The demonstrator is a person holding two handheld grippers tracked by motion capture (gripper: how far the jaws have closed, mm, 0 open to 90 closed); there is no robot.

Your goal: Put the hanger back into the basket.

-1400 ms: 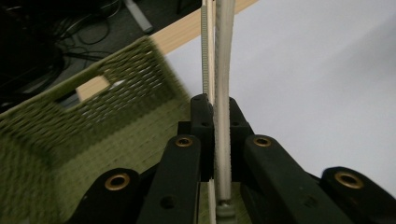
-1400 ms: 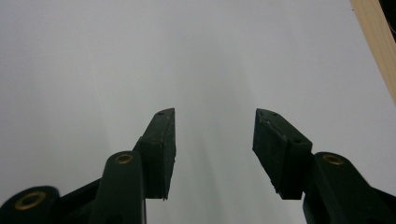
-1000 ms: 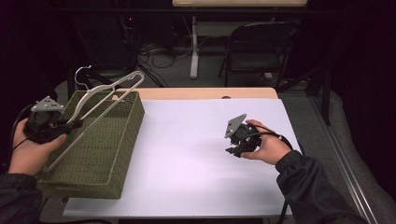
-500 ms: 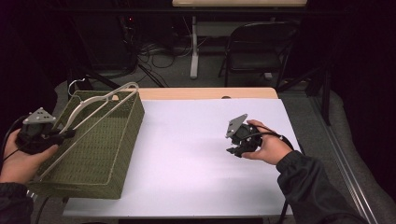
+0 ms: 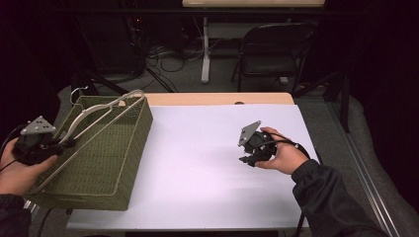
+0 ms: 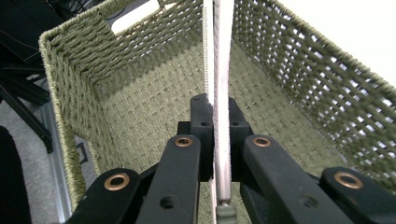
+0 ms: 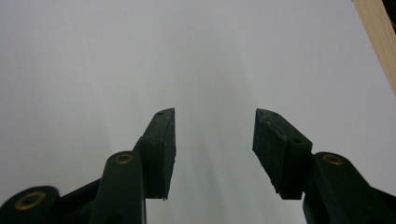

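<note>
A green woven basket (image 5: 116, 170) stands on the left part of the white table (image 5: 197, 148). A pale clothes hanger (image 5: 99, 114) lies slanted across its top, with the hook end at the far corner. My left gripper (image 5: 66, 144), at the basket's left rim, is shut on the hanger's near end. In the left gripper view the hanger (image 6: 219, 56) runs straight up between the pads of the left gripper (image 6: 215, 116), with the basket's inside (image 6: 140, 107) behind it. My right gripper (image 5: 245, 159) hovers open over bare table at the right; its jaws (image 7: 215, 135) stand apart with nothing between them.
A wooden table edge (image 5: 222, 98) shows beyond the white cover. Behind the table a dark folding chair (image 5: 272, 54) and cables (image 5: 168, 54) sit on the floor. The strip of wooden edge (image 7: 378, 42) also appears in the right gripper view.
My left gripper has moved left and down with the hanger, which now lies lower across the basket. The right gripper has stayed put.
</note>
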